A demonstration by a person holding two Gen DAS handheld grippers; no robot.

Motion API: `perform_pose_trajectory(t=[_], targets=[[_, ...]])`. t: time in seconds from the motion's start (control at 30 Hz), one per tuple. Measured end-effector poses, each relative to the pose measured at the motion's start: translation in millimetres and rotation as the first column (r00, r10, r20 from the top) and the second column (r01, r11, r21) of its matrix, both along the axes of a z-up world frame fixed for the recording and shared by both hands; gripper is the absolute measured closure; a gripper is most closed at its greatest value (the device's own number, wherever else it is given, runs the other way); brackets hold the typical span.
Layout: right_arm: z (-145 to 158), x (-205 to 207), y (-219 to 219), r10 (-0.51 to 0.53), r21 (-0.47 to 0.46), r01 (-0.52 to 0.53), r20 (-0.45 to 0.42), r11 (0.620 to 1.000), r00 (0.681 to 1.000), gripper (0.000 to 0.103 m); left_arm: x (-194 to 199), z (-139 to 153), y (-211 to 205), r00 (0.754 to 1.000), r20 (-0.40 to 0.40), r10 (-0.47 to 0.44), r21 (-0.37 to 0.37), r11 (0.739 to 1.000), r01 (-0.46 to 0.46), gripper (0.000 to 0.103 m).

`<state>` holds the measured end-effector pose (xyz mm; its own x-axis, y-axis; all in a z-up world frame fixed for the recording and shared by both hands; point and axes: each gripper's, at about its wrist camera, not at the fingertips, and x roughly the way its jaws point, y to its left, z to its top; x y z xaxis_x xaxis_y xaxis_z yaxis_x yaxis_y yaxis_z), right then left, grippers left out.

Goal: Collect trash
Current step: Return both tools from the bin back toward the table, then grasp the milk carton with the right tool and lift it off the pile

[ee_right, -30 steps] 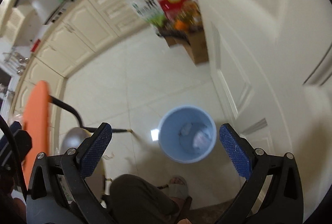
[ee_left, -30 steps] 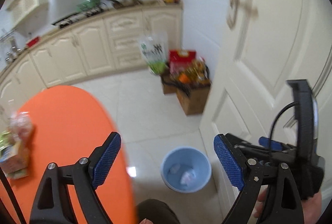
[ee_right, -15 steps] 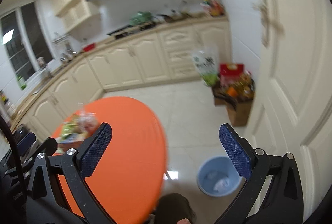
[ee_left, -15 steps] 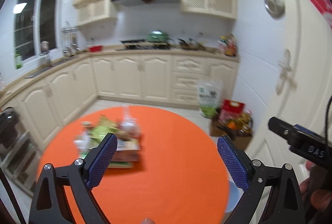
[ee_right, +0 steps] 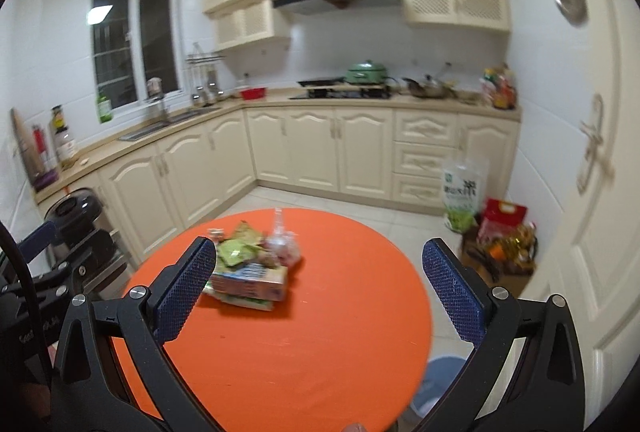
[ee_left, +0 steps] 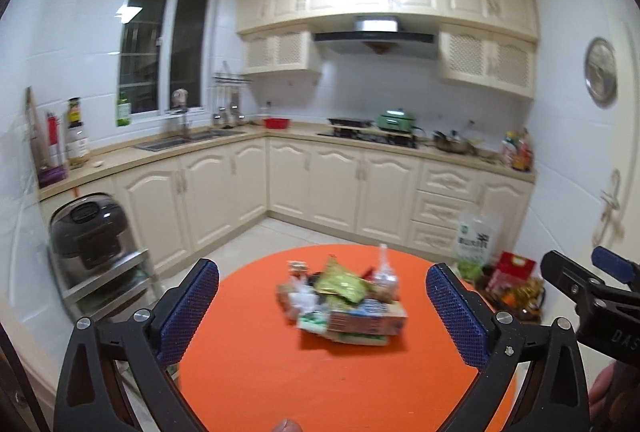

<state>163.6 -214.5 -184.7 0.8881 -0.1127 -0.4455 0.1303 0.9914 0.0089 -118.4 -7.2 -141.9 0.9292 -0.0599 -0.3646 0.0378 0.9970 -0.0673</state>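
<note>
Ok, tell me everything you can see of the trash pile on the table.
The trash pile is a loose heap near the middle of the orange table, blurred in both views. A flat printed carton lies at the bottom over green-and-white packaging. Crumpled green wrappers sit on top, with a clear plastic bottle standing upright at the far side and small pale scraps to the left. Neither gripper touches it; only the table does.

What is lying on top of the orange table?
On the orange table sits one blurred pile of trash: a green wrapper, a flat printed carton and a clear plastic bottle. What lies underneath the pile is covered. Neither gripper touches it.
</note>
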Motion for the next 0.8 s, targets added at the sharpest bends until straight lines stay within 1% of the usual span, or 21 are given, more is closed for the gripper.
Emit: perform_pose_trajectory(t=[0.03,0.2,0.23,0.27,0.3,0.33,0.47,0.57,0.6,0.63,0.67,0.7,0.8], targets=[[-0.5,1.3,3.5,0.012,-0.005,-0.012,0.001,1.000,1.000,0.000,1.1,1.7,-9.8,1.000,-0.001,0.009,-0.002,1.000,-0.009,0.001],[-6.1,11.4,21.2,0.041,-0.022,-0.041,-0.012,0.999,0.999,0.000,-14.0,-1.9,-16.7,0.998,-0.015,0.059,-0.001,0.998,-0.059,0.001],[-9.8,14.5,21.1,0.042,-0.020,-0.043,-0.022,0.999,0.999,0.000,-9.6,2.4,-18.4,0.998,-0.021,0.064,-0.001,0.998,-0.064,0.001],[-12.6,18.6,21.5,0.043,-0.017,-0.043,-0.031,0.999,0.999,0.000,-15.0,-3.8,-19.4,0.997,-0.031,0.071,-0.004,0.997,-0.071,0.001],[-14.3,18.8,21.4,0.043,-0.015,-0.044,-0.035,0.999,0.998,0.000,-7.1,4.4,-19.7,0.997,-0.039,0.073,-0.007,0.997,-0.073,0.001],[-17.5,23.2,20.0,0.044,-0.012,-0.045,-0.047,0.999,0.998,0.000,-7.3,2.8,-21.4,0.996,-0.047,0.076,-0.009,0.997,-0.077,0.001],[-29.1,37.4,16.3,0.052,0.001,-0.052,-0.091,0.999,0.995,0.000,16.4,13.9,-24.7,0.993,-0.082,0.087,-0.005,0.996,-0.088,0.001],[-44.8,53.7,14.1,0.070,0.037,-0.066,-0.142,0.997,0.987,0.000,29.6,15.4,-23.8,0.991,-0.108,0.084,-0.002,0.996,-0.084,0.001],[-50.4,59.1,12.8,0.074,0.048,-0.067,-0.160,0.997,0.984,0.000,42.7,20.1,-16.7,0.989,-0.119,0.083,0.001,0.996,-0.084,0.001],[-59.2,66.9,12.5,0.079,0.058,-0.069,-0.186,0.996,0.979,0.000,47.9,20.4,-9.4,0.988,-0.129,0.081,0.004,0.997,-0.082,0.001],[-67.9,73.9,12.8,0.086,0.066,-0.073,-0.211,0.995,0.974,0.000,52.4,13.9,-12.9,0.986,-0.145,0.080,0.007,0.997,-0.079,0.001],[-76.5,79.2,15.0,0.091,0.072,-0.077,-0.229,0.994,0.969,0.000,68.5,22.2,-7.6,0.984,-0.157,0.078,0.006,0.997,-0.078,0.001],[-101.1,94.7,19.7,0.105,0.086,-0.083,-0.285,0.993,0.953,0.000,102.2,22.2,-2.5,0.977,-0.202,0.072,0.007,0.997,-0.072,0.001]])
